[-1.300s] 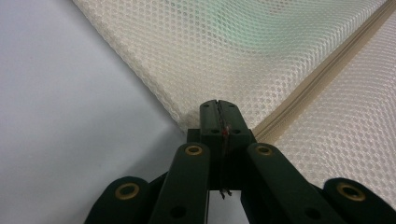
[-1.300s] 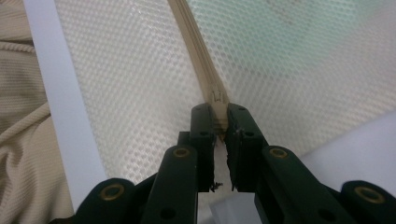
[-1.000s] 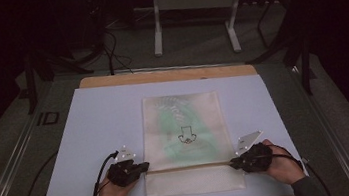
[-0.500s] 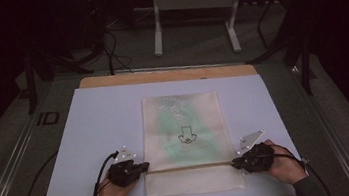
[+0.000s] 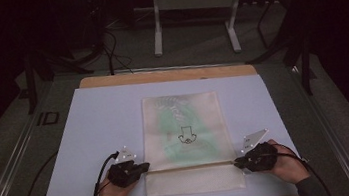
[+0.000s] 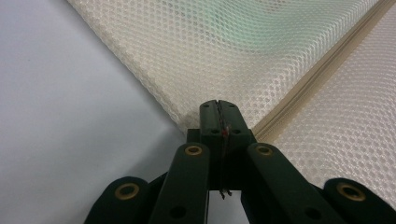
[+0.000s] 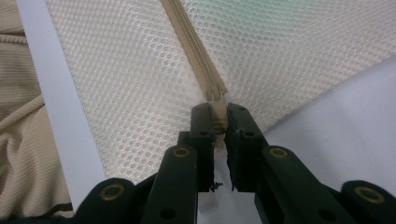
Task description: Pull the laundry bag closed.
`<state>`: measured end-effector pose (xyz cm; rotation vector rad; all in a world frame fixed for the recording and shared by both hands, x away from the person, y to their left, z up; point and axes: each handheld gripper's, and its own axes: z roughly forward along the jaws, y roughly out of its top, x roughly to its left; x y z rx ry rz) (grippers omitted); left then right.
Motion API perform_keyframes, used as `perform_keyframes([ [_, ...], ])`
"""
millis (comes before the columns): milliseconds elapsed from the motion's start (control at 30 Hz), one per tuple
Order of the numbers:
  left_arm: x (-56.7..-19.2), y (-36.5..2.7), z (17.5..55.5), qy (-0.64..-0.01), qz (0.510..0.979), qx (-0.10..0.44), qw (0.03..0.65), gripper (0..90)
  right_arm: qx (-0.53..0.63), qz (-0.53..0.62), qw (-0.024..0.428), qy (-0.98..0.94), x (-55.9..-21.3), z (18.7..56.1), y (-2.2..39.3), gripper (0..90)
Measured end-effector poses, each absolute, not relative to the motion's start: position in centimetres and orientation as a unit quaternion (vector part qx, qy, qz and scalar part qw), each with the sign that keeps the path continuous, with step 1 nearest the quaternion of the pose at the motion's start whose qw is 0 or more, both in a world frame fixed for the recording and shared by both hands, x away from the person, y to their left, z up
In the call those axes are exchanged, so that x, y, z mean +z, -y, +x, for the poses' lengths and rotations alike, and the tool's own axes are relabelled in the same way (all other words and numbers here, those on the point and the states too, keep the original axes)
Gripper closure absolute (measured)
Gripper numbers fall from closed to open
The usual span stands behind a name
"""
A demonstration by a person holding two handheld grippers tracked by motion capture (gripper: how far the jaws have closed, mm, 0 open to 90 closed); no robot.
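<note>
The right gripper (image 7: 219,122) has its jaws clamped on the zipper pull (image 7: 218,99); the left gripper (image 6: 219,116) pinches the mesh bag (image 5: 188,141) edge. From above, the bag lies mid-bench (image 5: 90,128), a green garment (image 5: 186,127) inside.

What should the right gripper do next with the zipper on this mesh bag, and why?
Probably draw the right gripper along the zipper toward the left gripper. Its jaws are shut on the zipper pull at the mesh bag's right edge, while the left gripper pinches the bag's opposite edge at the zipper line, anchoring it.
</note>
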<state>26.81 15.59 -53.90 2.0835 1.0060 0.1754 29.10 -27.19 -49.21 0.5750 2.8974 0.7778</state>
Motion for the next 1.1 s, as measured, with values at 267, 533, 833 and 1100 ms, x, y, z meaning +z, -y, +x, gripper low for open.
perform_keyframes([
  [267, -53.87, -15.48, 26.71, -0.394, 0.826, 0.073, 0.397, 89.3, 0.251, 0.190, 0.045, -0.948, -49.40, 29.25, 27.23, 82.3],
  [533, -53.85, -15.34, 26.57, -0.388, 0.829, 0.085, 0.395, 89.1, 0.262, 0.189, 0.041, -0.946, -49.94, 29.18, 27.26, 81.4],
  [833, -53.82, -15.34, 26.55, -0.388, 0.830, 0.088, 0.392, 89.2, 0.261, 0.175, 0.035, -0.949, -49.84, 28.86, 27.07, 81.7],
  [1100, -53.80, -15.36, 26.55, -0.387, 0.830, 0.090, 0.391, 89.2, 0.269, 0.170, 0.029, -0.948, -49.82, 28.78, 27.24, 81.4],
])
